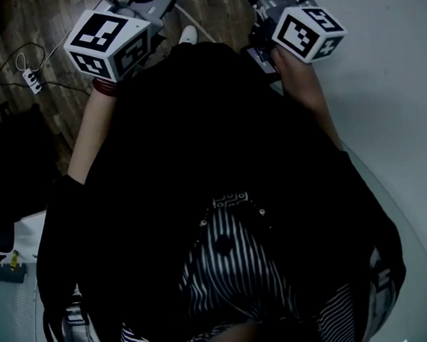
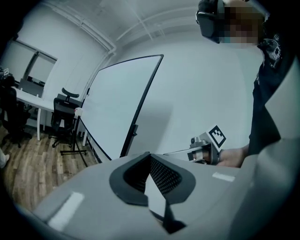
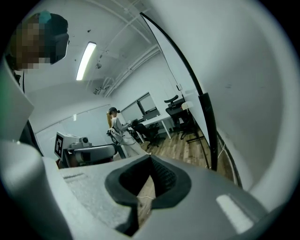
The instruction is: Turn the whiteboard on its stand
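The whiteboard has a black frame and stands on a dark stand, seen slantwise in the left gripper view with room between it and my left gripper. That gripper's jaws meet at the tips with nothing in them. In the right gripper view the whiteboard's face fills the right side, with its black frame edge and stand post close by. My right gripper is shut and holds nothing. The head view shows only both marker cubes, left and right; the jaws are out of frame.
Desks and black office chairs stand on the wood floor behind the board. Another person stands far off by the desks. A power strip with cables lies on the floor at my left. A white wall rises behind the board.
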The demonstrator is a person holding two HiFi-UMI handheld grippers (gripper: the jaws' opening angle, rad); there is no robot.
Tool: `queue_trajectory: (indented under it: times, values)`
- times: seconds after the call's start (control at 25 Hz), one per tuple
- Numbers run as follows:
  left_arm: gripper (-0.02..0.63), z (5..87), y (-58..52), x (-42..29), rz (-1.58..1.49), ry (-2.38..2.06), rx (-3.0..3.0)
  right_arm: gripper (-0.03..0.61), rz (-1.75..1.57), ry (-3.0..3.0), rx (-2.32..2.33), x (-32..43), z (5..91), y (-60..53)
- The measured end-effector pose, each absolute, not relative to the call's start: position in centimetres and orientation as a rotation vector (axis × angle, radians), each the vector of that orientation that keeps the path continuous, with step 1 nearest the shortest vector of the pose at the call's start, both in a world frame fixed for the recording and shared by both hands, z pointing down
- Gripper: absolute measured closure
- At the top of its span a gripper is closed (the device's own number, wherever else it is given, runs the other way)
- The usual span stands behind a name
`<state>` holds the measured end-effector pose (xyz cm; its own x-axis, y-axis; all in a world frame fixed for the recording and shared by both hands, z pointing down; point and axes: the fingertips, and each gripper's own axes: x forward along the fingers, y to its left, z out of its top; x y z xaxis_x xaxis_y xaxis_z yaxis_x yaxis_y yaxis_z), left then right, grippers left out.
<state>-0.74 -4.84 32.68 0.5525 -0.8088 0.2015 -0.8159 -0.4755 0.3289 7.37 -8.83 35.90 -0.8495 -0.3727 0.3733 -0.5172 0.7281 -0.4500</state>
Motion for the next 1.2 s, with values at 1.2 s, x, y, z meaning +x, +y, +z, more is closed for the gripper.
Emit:
queue_trajectory:
  times: [1.2]
  values:
    - [0.617, 30.5, -21.5, -2.3, 0.068, -1.186, 2.555, 0.578, 0.748, -2.722, 0.828, 4.9, 33.8, -23.5]
